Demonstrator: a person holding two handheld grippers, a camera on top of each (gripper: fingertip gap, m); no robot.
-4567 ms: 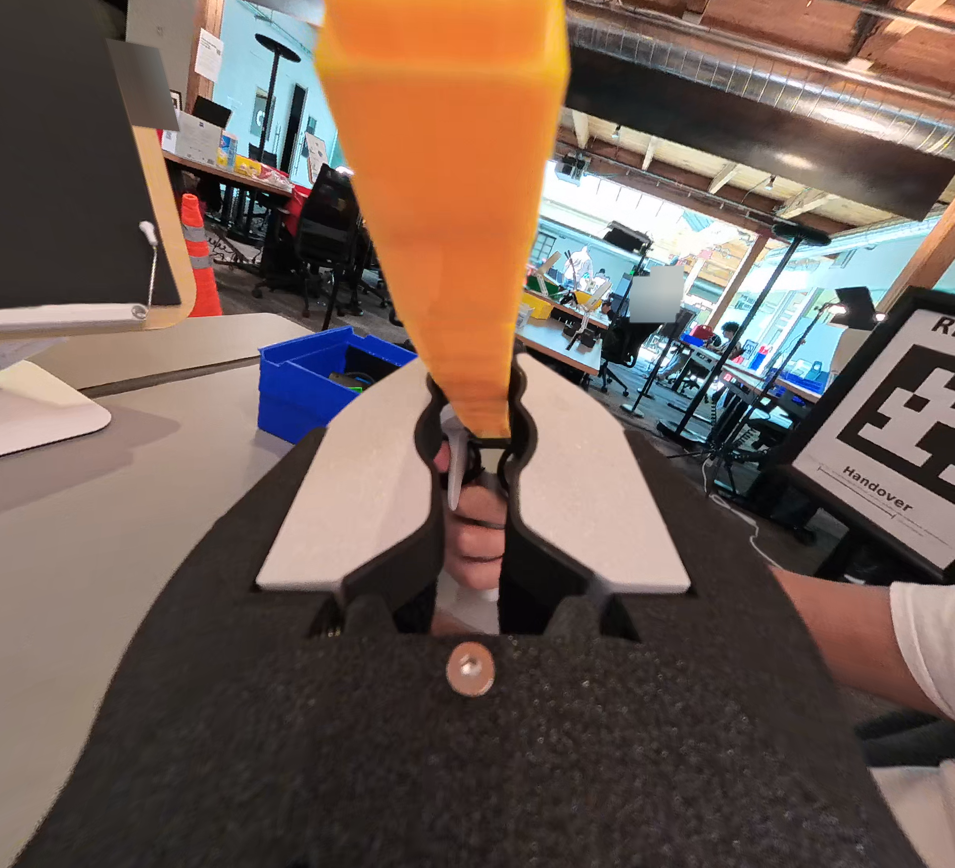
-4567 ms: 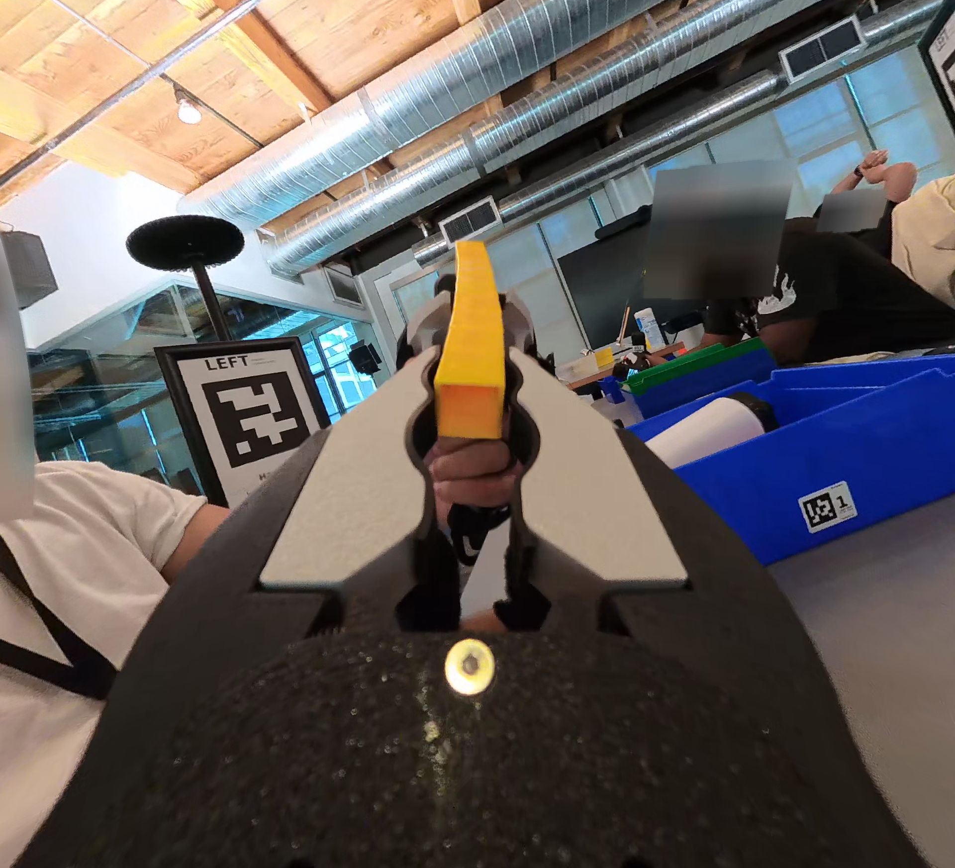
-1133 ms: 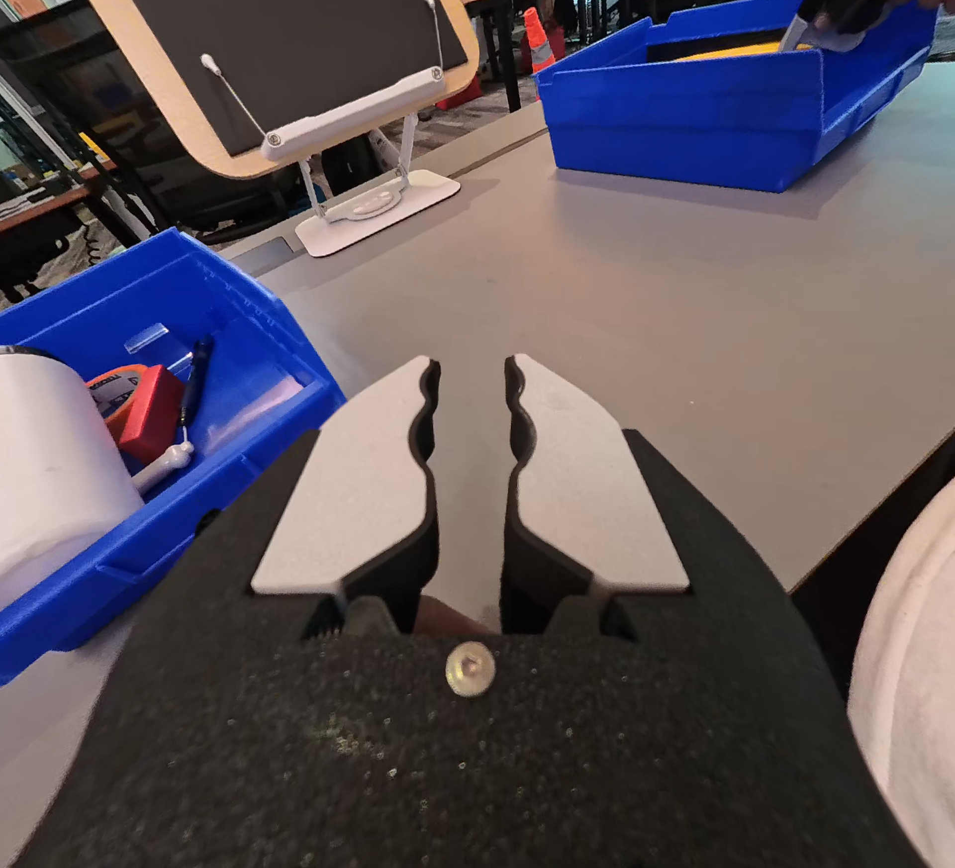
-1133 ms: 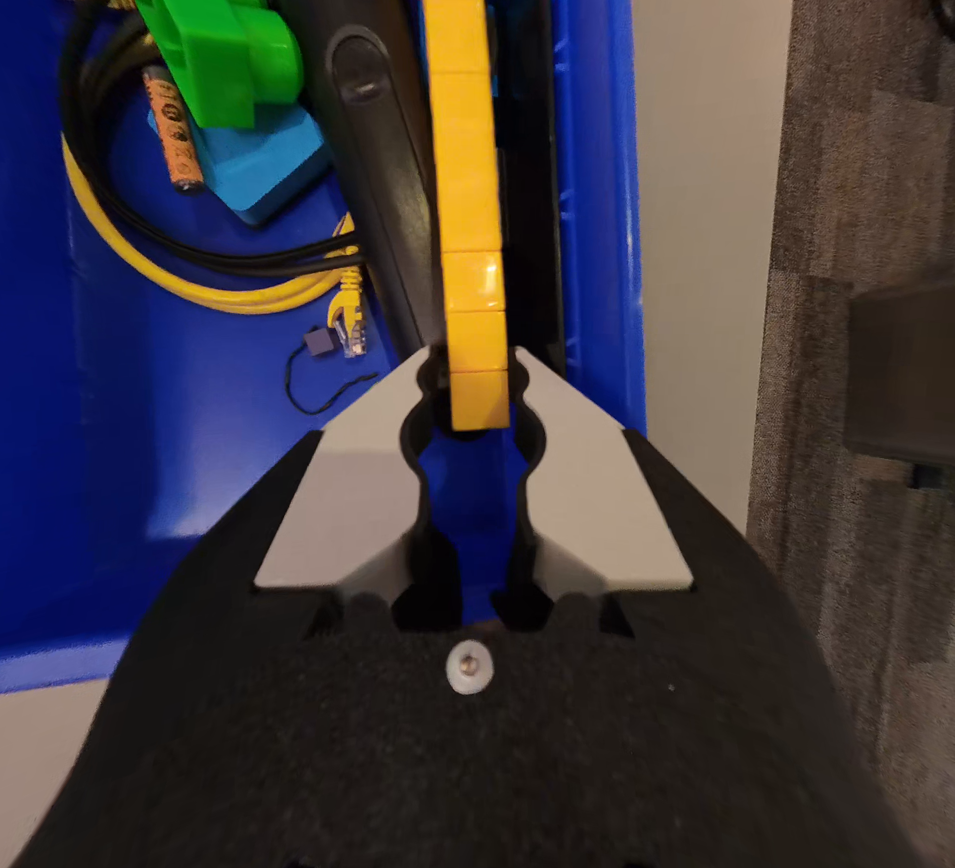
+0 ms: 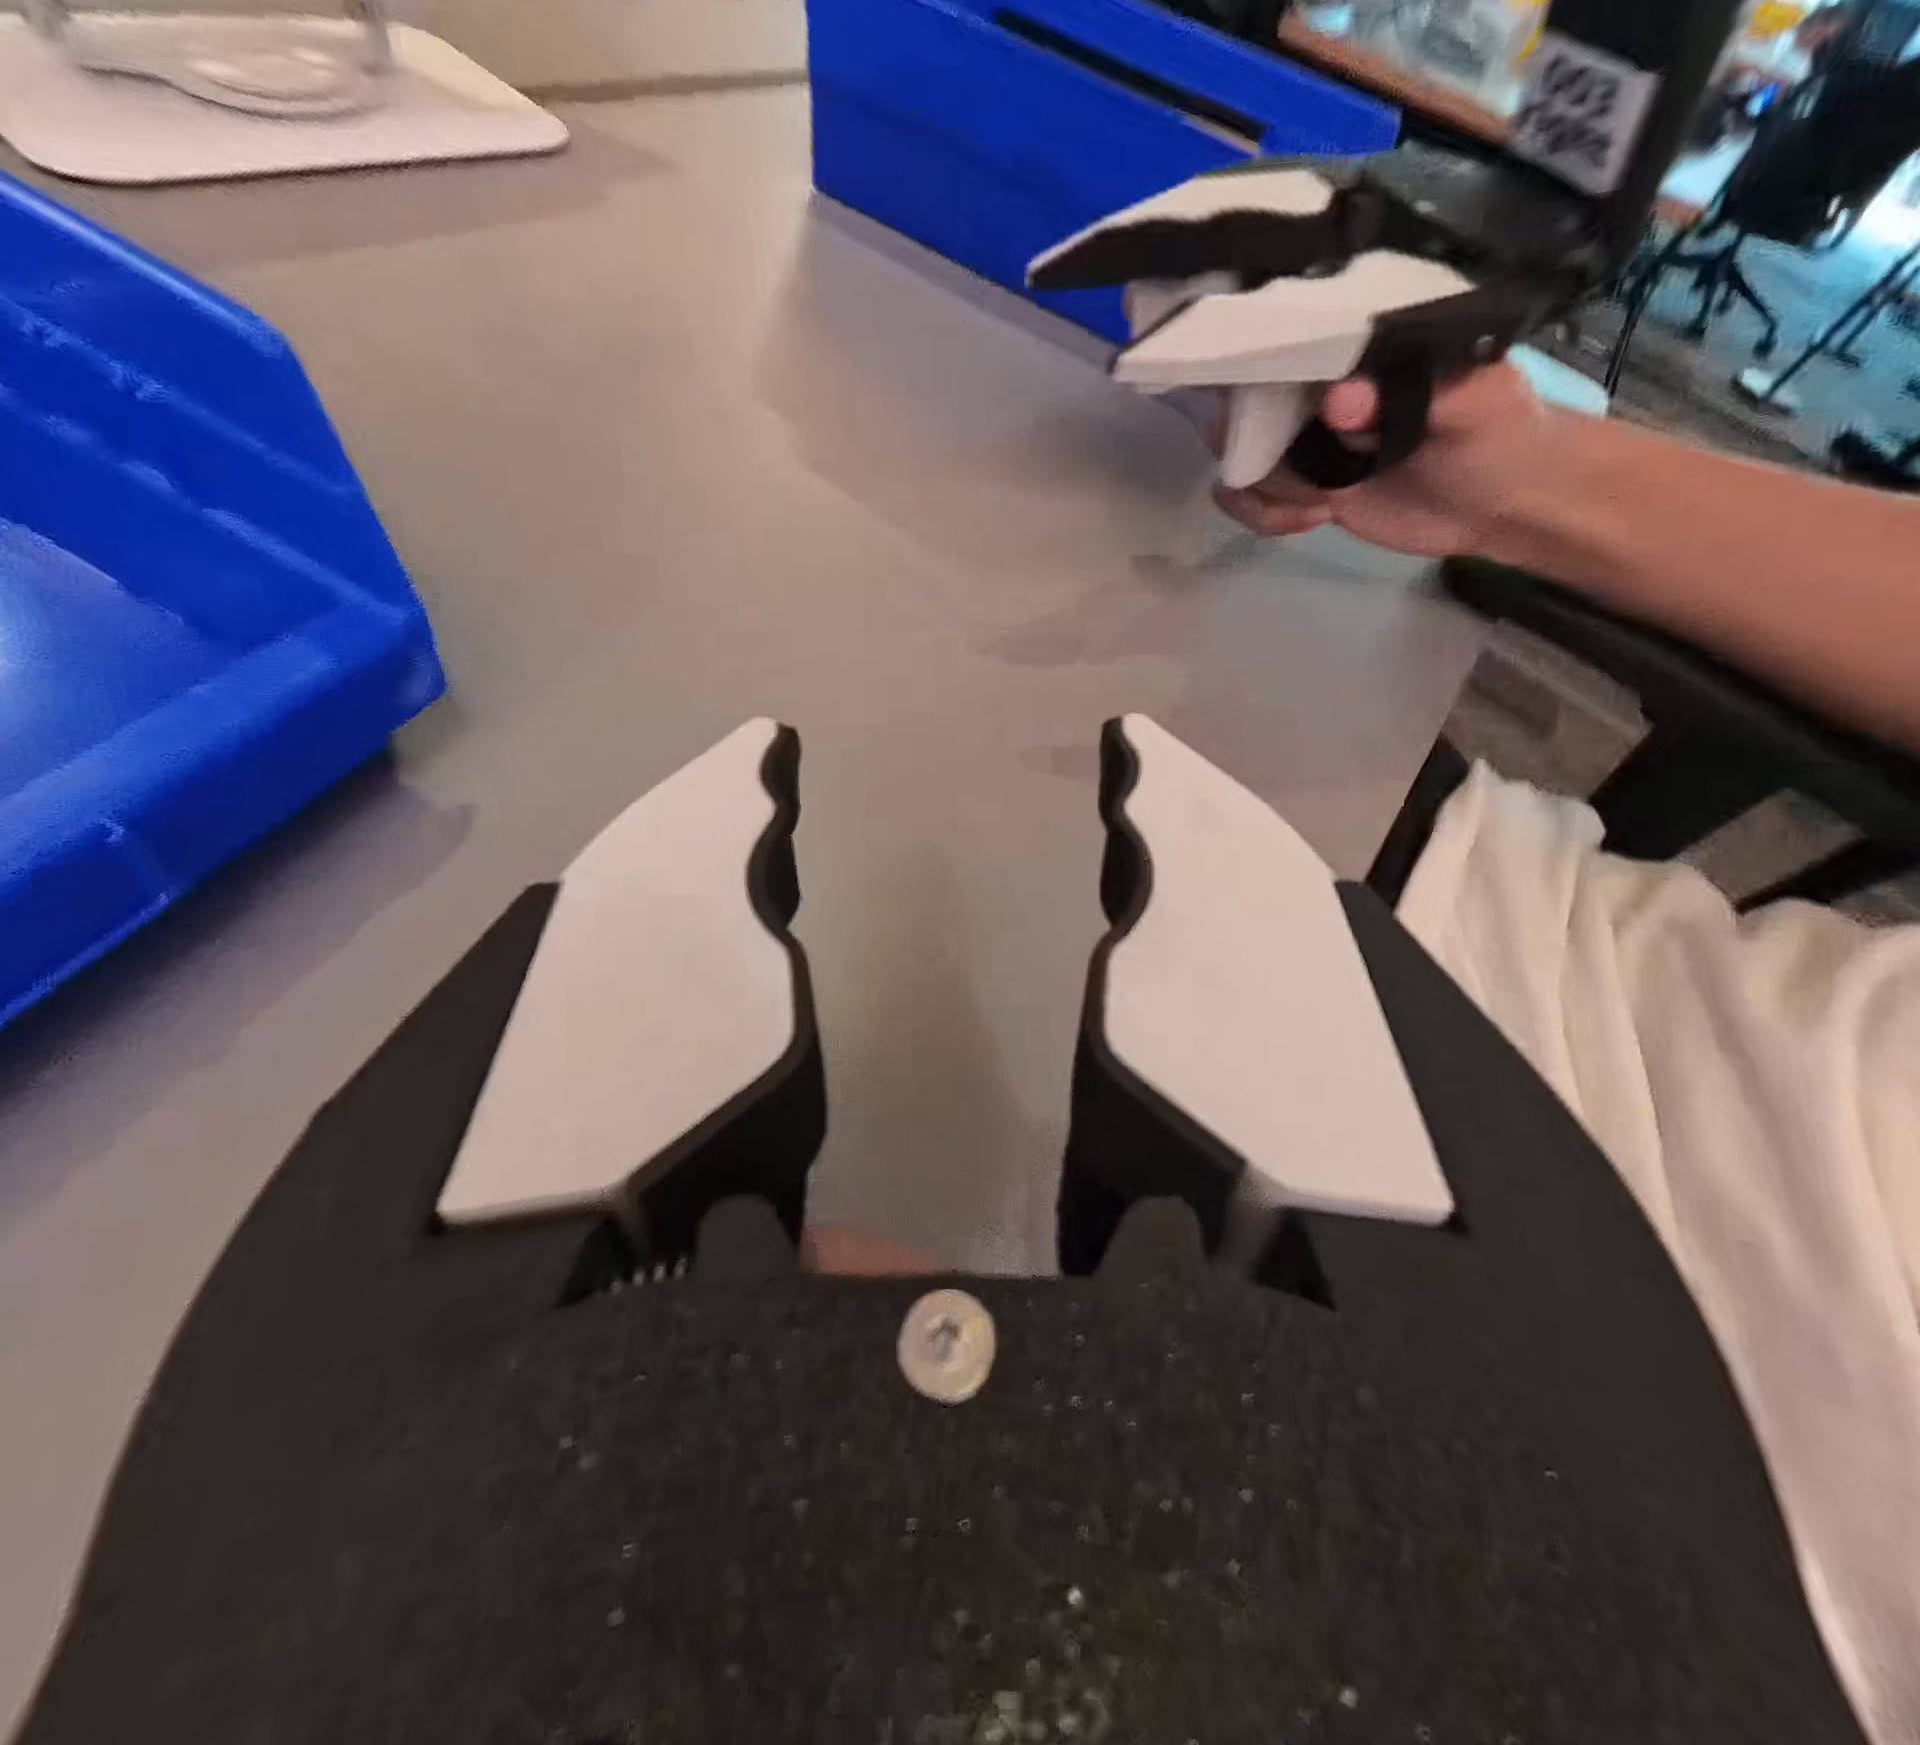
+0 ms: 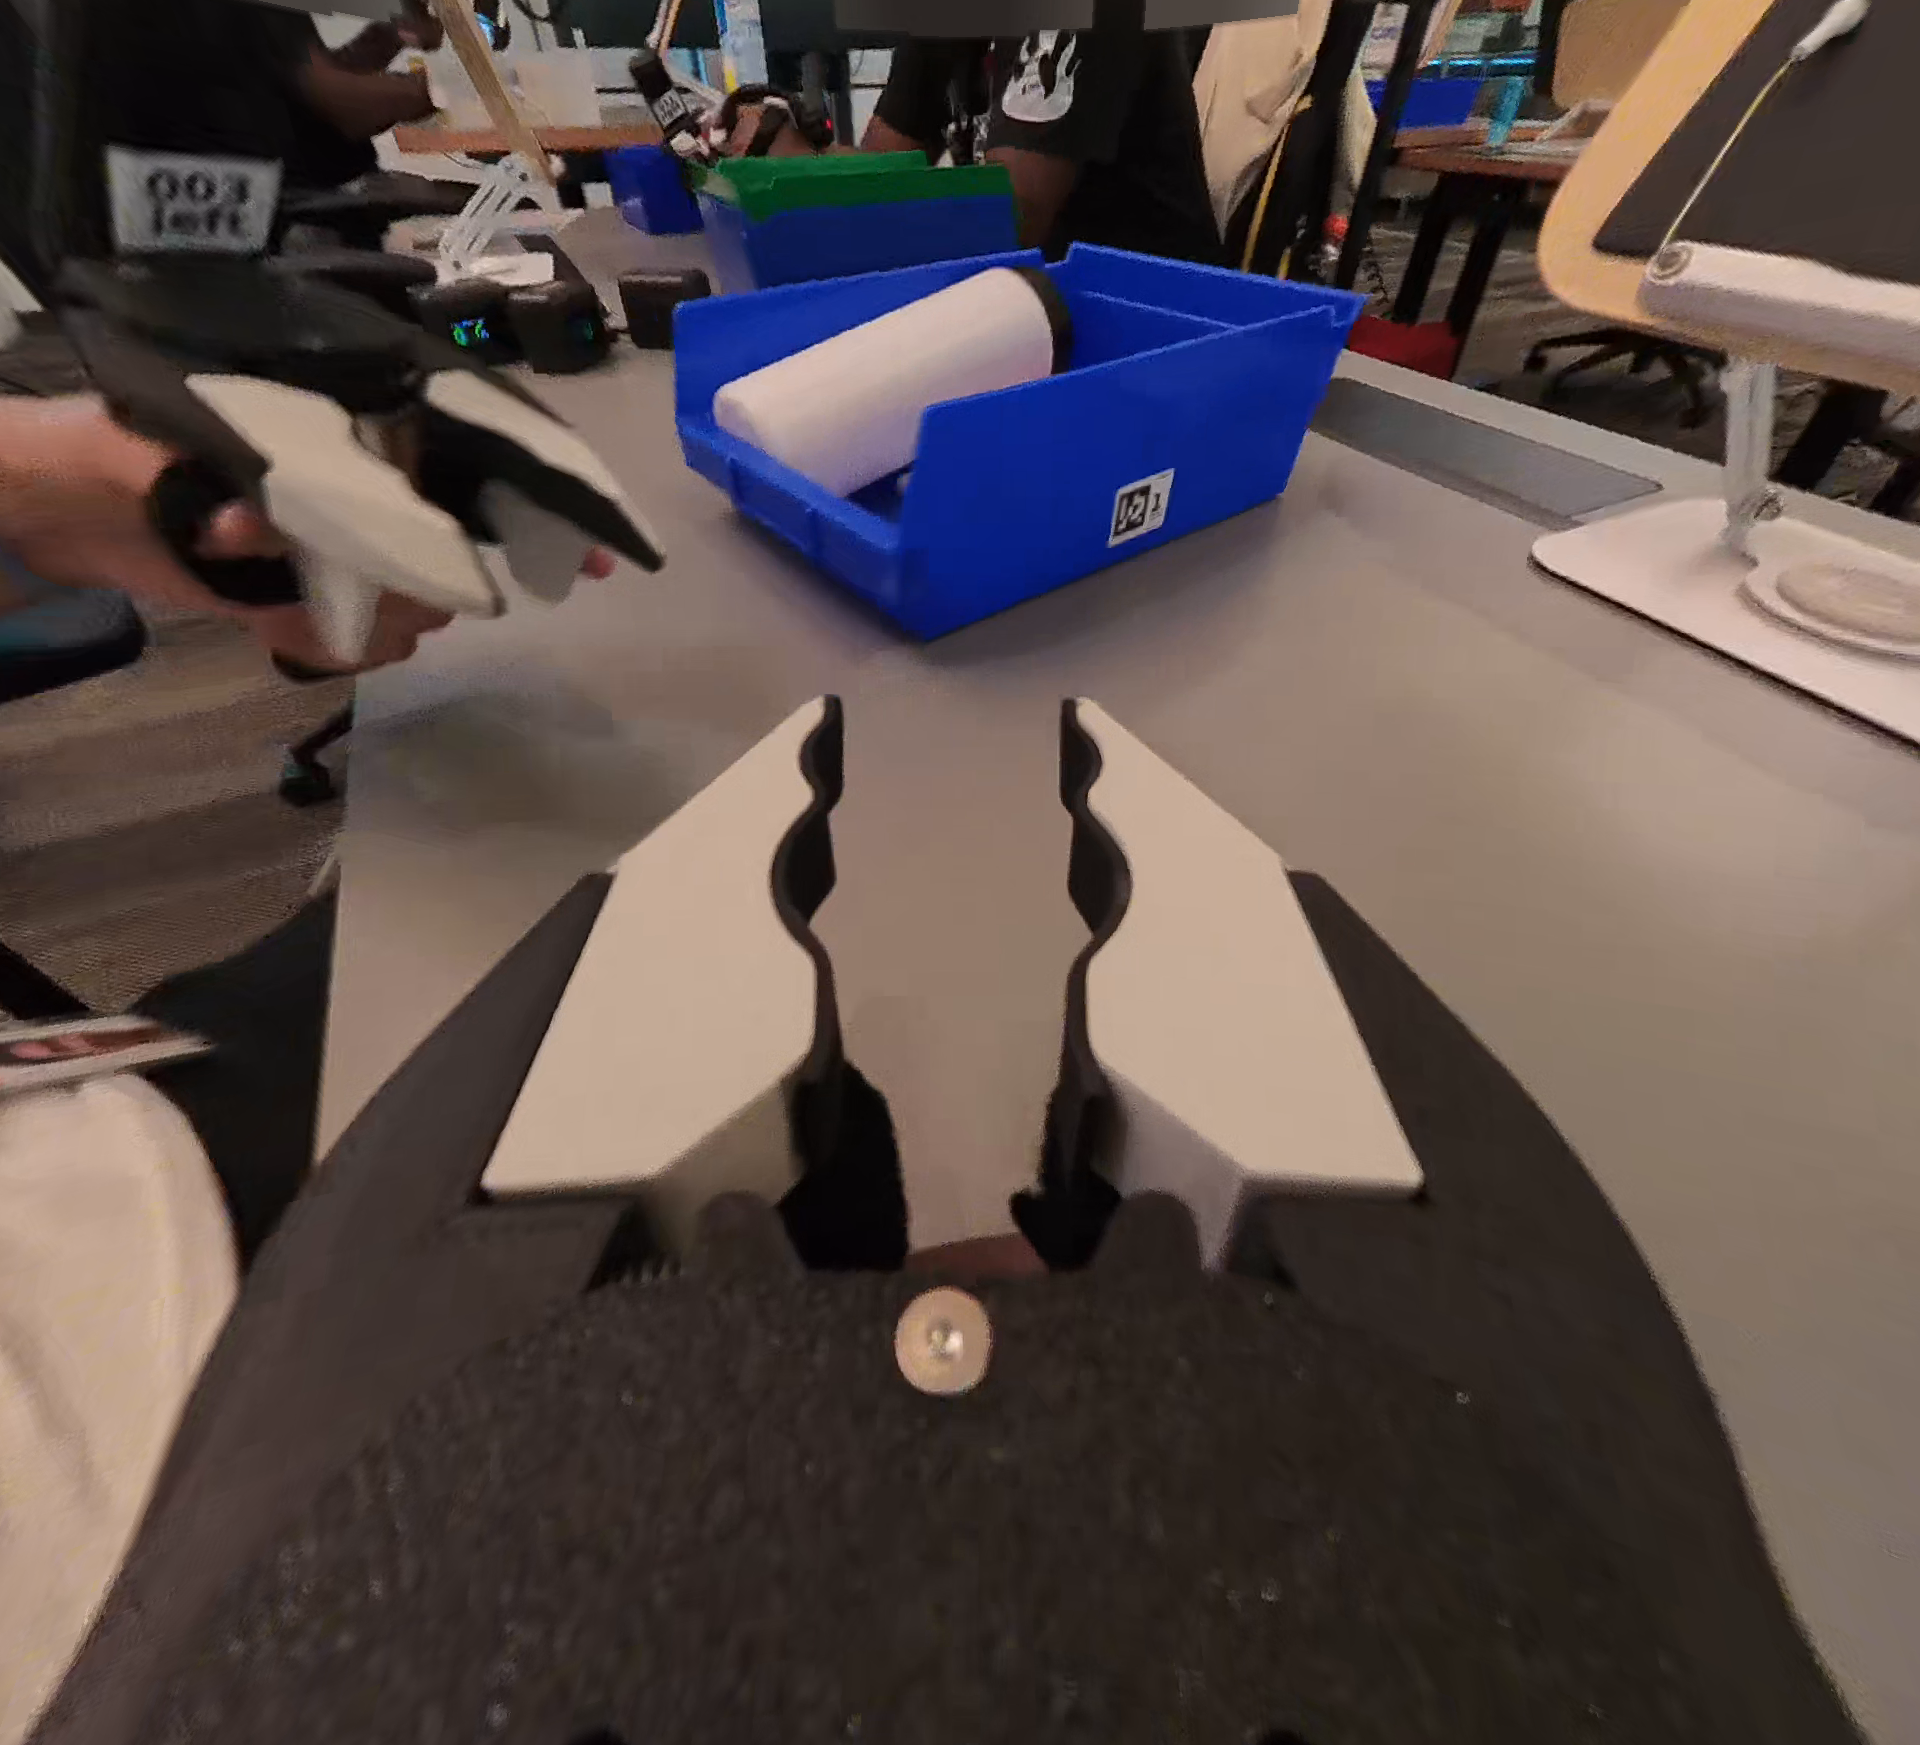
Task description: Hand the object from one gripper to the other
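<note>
Both tools look idle between handovers: the left tool (image 5: 945,739) gapes wide and empty, the right tool (image 6: 945,708) parted and empty too; no object to hand over shows in either view; judged next, one tool must fetch something from the blue plastic bin (image 6: 1039,500) holding a white roll (image 6: 883,376); the grey bench (image 5: 675,448) between the bins lies open, its near edge close to the person's white sleeve (image 5: 1662,1124)

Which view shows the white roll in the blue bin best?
The right wrist view: the white roll lies plainly visible in its blue bin. The left wrist view shows only that bin's blurred near corner, not the roll.
</note>
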